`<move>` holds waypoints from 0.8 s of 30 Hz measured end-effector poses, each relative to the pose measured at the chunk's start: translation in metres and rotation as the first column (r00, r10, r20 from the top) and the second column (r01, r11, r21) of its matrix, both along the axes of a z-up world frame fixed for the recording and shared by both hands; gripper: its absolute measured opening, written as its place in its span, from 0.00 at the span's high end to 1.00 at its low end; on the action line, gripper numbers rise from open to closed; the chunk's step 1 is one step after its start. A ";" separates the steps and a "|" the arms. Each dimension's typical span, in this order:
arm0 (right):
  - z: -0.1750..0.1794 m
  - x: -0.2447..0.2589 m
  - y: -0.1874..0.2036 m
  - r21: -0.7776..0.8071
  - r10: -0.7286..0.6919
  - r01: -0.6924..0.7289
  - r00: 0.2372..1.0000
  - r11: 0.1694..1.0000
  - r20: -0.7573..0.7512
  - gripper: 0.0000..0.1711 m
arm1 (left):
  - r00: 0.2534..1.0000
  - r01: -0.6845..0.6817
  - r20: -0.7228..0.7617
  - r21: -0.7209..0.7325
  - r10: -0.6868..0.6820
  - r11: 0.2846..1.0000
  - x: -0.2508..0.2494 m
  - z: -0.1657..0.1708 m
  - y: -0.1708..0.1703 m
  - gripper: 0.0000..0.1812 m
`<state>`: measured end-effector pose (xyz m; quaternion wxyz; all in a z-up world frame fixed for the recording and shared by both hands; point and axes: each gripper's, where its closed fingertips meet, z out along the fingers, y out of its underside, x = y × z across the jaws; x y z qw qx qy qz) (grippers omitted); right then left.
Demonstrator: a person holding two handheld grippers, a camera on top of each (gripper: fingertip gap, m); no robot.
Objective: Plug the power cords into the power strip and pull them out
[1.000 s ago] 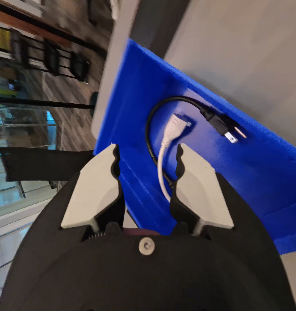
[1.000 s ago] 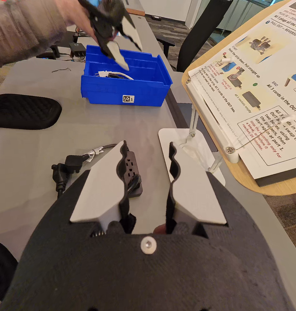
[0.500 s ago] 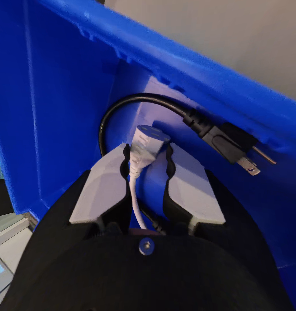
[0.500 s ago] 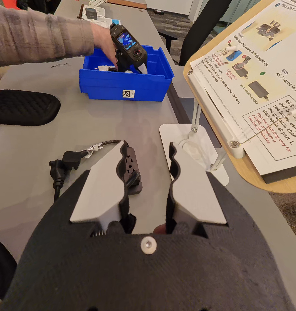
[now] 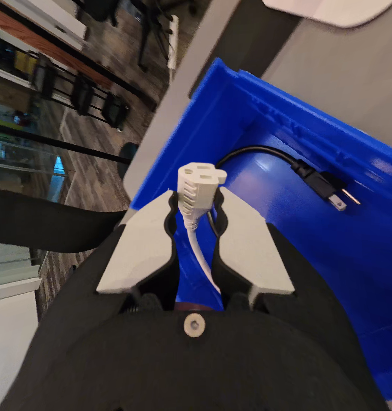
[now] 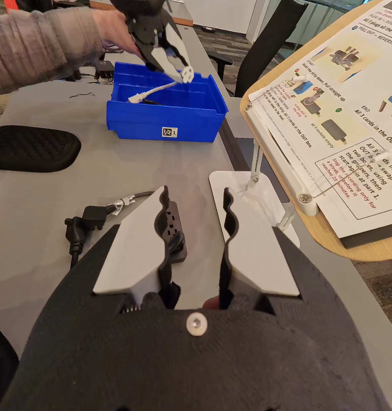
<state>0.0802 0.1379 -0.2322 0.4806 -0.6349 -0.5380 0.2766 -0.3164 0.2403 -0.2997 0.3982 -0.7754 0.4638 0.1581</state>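
My left gripper (image 5: 196,195) is shut on the socket end of a white cord (image 5: 198,189) and holds it above the blue bin (image 5: 313,233). The cord's other end hangs into the bin (image 6: 137,97). The left gripper also shows in the right wrist view (image 6: 181,75). A black cord with a pronged plug (image 5: 319,182) lies inside the bin. My right gripper (image 6: 196,193) is open and empty above the table, right of the black power strip (image 6: 175,231). A black plug sits in the strip's near socket (image 6: 176,241).
The strip's braided cable and black plug (image 6: 88,220) lie to the left. A black padded rest (image 6: 30,149) lies at far left. A tilted board with an instruction sheet (image 6: 335,133) on a white stand (image 6: 235,184) stands at the right. Tip to tip, the grippers are about 40 centimetres apart.
My left gripper closed on the white cord's socket end inside the bin and has lifted it up out of the bin. The right gripper has barely moved.
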 end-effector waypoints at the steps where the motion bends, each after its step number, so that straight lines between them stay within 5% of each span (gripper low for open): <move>1: 0.001 -0.002 -0.001 0.002 0.003 -0.003 1.000 1.000 0.000 0.72 | 1.000 -0.014 0.022 0.035 0.013 0.999 -0.005 0.013 -0.002 0.83; 12: 0.016 -0.025 -0.014 0.056 0.052 -0.052 0.999 0.997 -0.009 0.72 | 0.987 -0.121 0.136 0.325 0.080 0.938 -0.033 0.120 -0.033 0.83; 24: 0.020 -0.102 -0.042 0.045 0.157 -0.157 0.987 0.987 -0.014 0.70 | 0.978 0.053 0.147 0.506 -0.147 0.861 0.077 0.216 -0.082 0.83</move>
